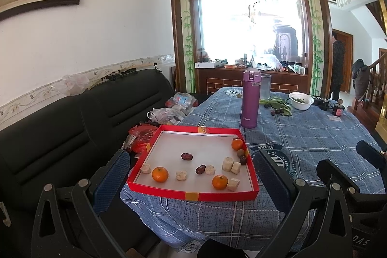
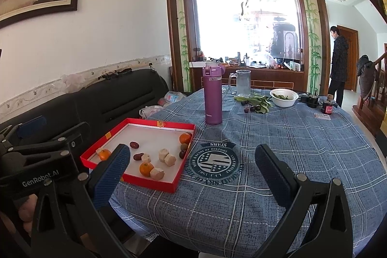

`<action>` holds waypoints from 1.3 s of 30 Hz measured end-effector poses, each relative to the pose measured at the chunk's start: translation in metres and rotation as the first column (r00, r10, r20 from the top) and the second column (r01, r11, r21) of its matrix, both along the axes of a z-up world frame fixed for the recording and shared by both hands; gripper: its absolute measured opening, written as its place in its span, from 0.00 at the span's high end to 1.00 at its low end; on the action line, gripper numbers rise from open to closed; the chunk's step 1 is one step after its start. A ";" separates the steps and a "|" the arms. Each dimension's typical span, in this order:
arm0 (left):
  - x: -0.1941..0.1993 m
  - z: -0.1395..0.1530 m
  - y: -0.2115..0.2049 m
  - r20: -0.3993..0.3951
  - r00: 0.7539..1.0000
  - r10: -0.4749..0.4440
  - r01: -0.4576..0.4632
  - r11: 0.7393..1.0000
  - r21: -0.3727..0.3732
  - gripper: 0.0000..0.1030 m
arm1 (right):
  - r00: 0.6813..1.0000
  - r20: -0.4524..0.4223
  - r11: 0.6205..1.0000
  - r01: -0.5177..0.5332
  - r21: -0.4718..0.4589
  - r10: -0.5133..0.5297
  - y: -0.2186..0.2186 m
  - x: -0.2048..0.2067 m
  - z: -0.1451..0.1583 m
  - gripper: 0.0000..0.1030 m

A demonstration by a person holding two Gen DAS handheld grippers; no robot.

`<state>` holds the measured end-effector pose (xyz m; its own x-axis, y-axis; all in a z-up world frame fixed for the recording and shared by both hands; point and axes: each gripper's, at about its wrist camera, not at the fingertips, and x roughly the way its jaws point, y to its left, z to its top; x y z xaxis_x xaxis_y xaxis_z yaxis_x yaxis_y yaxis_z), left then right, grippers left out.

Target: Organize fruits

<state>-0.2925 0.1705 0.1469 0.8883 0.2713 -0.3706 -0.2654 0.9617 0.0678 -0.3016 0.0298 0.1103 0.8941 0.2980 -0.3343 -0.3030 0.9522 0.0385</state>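
- Both grippers were hanging back off the near table edge, well short of the fruit. The left gripper (image 1: 191, 175) had its jaws spread wide with nothing between them, and the right gripper (image 2: 193, 168) looked the same, splayed out over bare tablecloth (image 2: 278, 137).
- All the fruit I could make out sat inside the red tray (image 1: 193, 196) at the near-left corner of the table.
- Three oranges: one near the front left (image 1: 160, 174), one front right (image 1: 219, 182), one up at the right wall (image 1: 237, 144).
- Red dates lay mid-tray (image 1: 187, 156), pale chunky pieces were scattered across it (image 1: 227, 163), and a couple of small dark round fruits sat by the right wall (image 1: 241, 156).
- Honestly, nothing looked grouped by kind, just mixed and spread around.
- So my read: everything was in the tray already, but if "organize" meant sorting by type, that part still looked open. I couldn't tell which from this.
- A few dark fruits (image 2: 251, 108) also sat loose far back by the white bowl (image 2: 284, 97), behind the purple flask (image 2: 212, 96).
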 end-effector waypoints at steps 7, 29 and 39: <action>0.001 -0.001 0.002 -0.003 1.000 0.000 0.000 1.000 -0.005 0.00 | 1.000 0.005 1.000 0.000 -0.004 0.000 0.000 0.000 0.002 0.00; -0.001 -0.003 0.005 -0.014 1.000 0.007 -0.007 1.000 -0.007 0.00 | 1.000 -0.002 1.000 -0.002 0.001 0.002 -0.004 0.001 0.004 0.00; 0.000 -0.004 0.007 -0.016 1.000 0.010 -0.010 1.000 -0.008 0.00 | 1.000 -0.011 1.000 -0.005 -0.006 0.005 0.002 0.001 0.002 0.00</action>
